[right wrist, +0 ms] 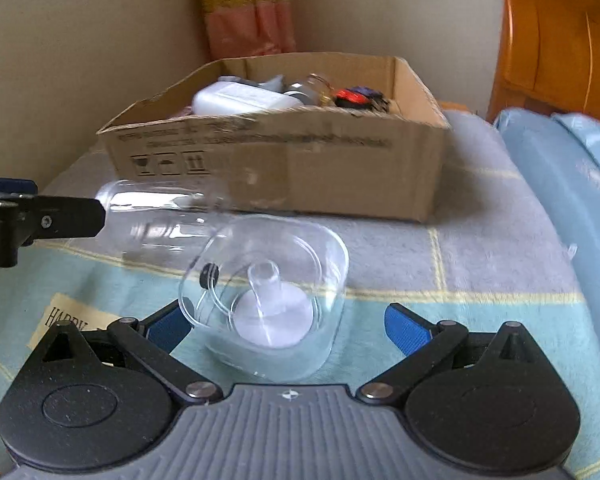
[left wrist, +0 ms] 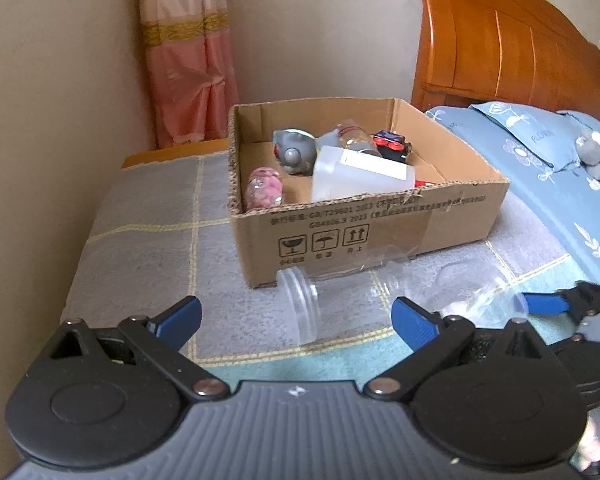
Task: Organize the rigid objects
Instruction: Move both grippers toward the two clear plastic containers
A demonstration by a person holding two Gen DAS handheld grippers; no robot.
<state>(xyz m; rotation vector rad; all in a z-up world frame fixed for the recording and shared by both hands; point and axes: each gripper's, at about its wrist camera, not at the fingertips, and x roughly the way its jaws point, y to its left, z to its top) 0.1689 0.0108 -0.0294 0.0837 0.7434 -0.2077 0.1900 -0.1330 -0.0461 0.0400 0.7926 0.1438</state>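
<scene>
A clear plastic bottle lies on its side on the checked blanket in front of a cardboard box. My left gripper is open, its blue fingers on either side of the bottle's mouth. In the right wrist view a clear square lid with a knob lies between the open fingers of my right gripper. The bottle lies beyond it, near the box. The box holds a white container, a grey toy, a pink-filled jar and a toy car.
The blanket covers a narrow surface against the wall on the left. A bed with blue bedding and a wooden headboard stands at the right. A pink curtain hangs behind the box. The right gripper's finger shows at the right.
</scene>
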